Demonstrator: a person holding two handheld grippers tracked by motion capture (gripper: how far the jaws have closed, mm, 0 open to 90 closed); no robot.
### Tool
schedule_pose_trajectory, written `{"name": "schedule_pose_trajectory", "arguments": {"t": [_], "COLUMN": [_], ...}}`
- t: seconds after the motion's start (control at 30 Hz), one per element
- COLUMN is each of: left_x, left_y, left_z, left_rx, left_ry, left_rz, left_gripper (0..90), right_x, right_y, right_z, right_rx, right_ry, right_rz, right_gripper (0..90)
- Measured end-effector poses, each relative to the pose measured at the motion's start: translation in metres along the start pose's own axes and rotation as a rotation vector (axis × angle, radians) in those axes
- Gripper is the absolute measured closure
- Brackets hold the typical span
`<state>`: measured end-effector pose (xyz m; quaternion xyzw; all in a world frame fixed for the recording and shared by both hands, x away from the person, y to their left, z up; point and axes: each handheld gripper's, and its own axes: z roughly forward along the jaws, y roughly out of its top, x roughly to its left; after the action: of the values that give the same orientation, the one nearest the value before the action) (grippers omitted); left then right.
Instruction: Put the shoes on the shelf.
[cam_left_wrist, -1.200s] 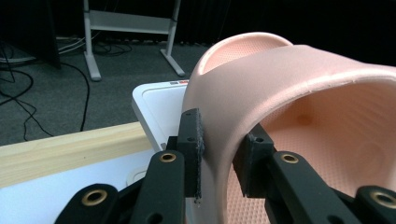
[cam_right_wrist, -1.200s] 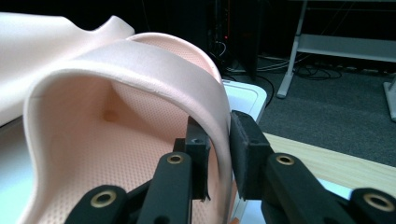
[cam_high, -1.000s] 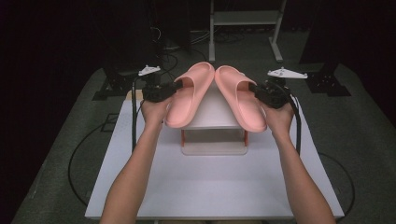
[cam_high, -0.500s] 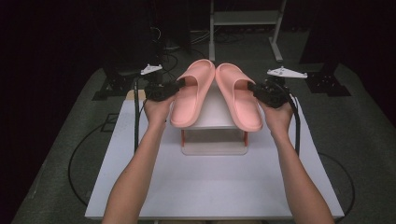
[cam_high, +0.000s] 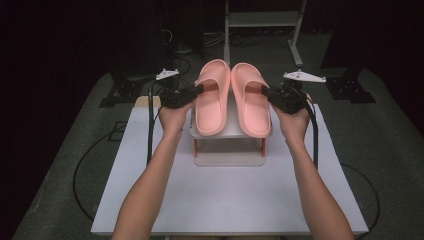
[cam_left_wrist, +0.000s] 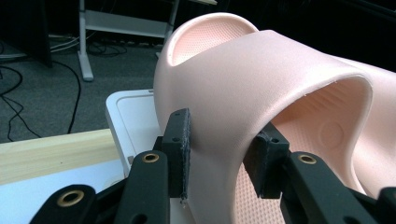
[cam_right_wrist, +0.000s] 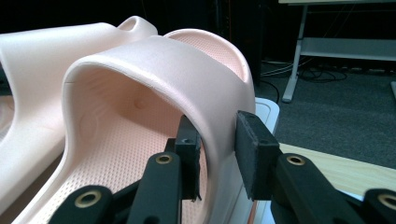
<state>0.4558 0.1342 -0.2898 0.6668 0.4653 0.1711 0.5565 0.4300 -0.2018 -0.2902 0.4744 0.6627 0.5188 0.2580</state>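
Two pink slide slippers lie side by side, toes away from me, on a small white stand (cam_high: 230, 134). My left gripper (cam_high: 200, 90) reaches in from the left across the strap of the left slipper (cam_high: 212, 102). In the left gripper view its jaws (cam_left_wrist: 219, 154) straddle that strap's side wall (cam_left_wrist: 261, 74); they have just been opening and the pads rest loosely beside it. My right gripper (cam_high: 266, 93) does the same from the right on the right slipper (cam_high: 250, 105). Its jaws (cam_right_wrist: 219, 156), also just opening, stand a little off the strap wall (cam_right_wrist: 154, 70) between them.
The stand sits at the far middle of a white table (cam_high: 225, 200). A wooden board (cam_left_wrist: 51, 154) lies under its far edge. Black stands and cables (cam_high: 125, 90) and a white frame (cam_high: 262, 20) occupy the dark carpet behind.
The slippers went from splayed and lifted to parallel and lying flat on the stand. Both hands drew slightly inward with them.
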Motion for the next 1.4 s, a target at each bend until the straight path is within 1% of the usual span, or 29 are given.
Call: {"name": "schedule_pose_trajectory", "arguments": {"t": [0.1, 0.13, 0.2, 0.4, 0.5, 0.57, 0.67, 0.73, 0.77, 0.83, 0.87, 0.9, 1.1, 1.2, 1.4], "left_x": [-0.002, -0.002, -0.003, -0.003, -0.002, -0.003, -0.002, 0.000, 0.001, 0.002, 0.002, 0.002, 0.000, 0.000, -0.001], "left_y": [0.000, 0.000, 0.000, -0.001, -0.002, -0.003, -0.005, -0.006, -0.008, -0.010, -0.011, -0.011, -0.010, -0.009, -0.009], "left_z": [0.001, 0.002, 0.003, 0.007, 0.008, 0.008, 0.008, 0.008, 0.009, 0.009, 0.009, 0.008, 0.010, 0.011, 0.014], "left_rx": [0.003, 0.003, 0.006, 0.018, 0.032, 0.041, 0.043, 0.052, 0.051, 0.051, 0.042, 0.040, 0.037, 0.039, 0.040], "left_ry": [0.000, -0.002, -0.001, 0.006, 0.003, -0.001, -0.003, 0.007, 0.006, 0.001, -0.005, -0.004, -0.003, -0.002, 0.003], "left_rz": [0.004, 0.004, 0.009, 0.004, 0.006, 0.016, 0.003, 0.009, -0.002, -0.011, -0.022, -0.023, -0.013, -0.012, -0.007], "left_gripper": [63.4, 63.1, 63.0, 61.2, 60.7, 59.7, 58.1, 57.4, 57.3, 56.9, 56.3, 55.1, 55.1, 55.5, 56.2], "right_x": [0.000, 0.001, 0.001, 0.003, 0.003, 0.002, 0.002, 0.001, 0.002, 0.001, 0.002, 0.002, 0.005, 0.006, 0.011], "right_y": [0.000, 0.000, 0.000, -0.001, -0.002, -0.003, -0.004, -0.005, -0.006, -0.007, -0.007, -0.007, -0.007, -0.006, -0.006], "right_z": [0.002, 0.003, 0.004, 0.009, 0.011, 0.013, 0.014, 0.015, 0.016, 0.016, 0.016, 0.017, 0.019, 0.019, 0.023], "right_rx": [-0.008, -0.004, -0.007, -0.006, -0.004, 0.004, 0.010, 0.019, 0.026, 0.020, 0.020, 0.021, 0.016, 0.015, 0.016], "right_ry": [-0.002, 0.000, 0.000, -0.012, -0.012, -0.030, -0.039, -0.048, -0.052, -0.054, -0.057, -0.065, -0.074, -0.069, -0.060], "right_rz": [0.010, 0.029, 0.031, 0.047, 0.053, 0.047, 0.053, 0.052, 0.057, 0.067, 0.070, 0.076, 0.076, 0.080, 0.069], "right_gripper": [70.1, 69.5, 69.4, 66.8, 66.5, 66.2, 65.5, 64.8, 64.4, 64.4, 64.5, 64.5, 64.2, 63.8, 62.7]}}
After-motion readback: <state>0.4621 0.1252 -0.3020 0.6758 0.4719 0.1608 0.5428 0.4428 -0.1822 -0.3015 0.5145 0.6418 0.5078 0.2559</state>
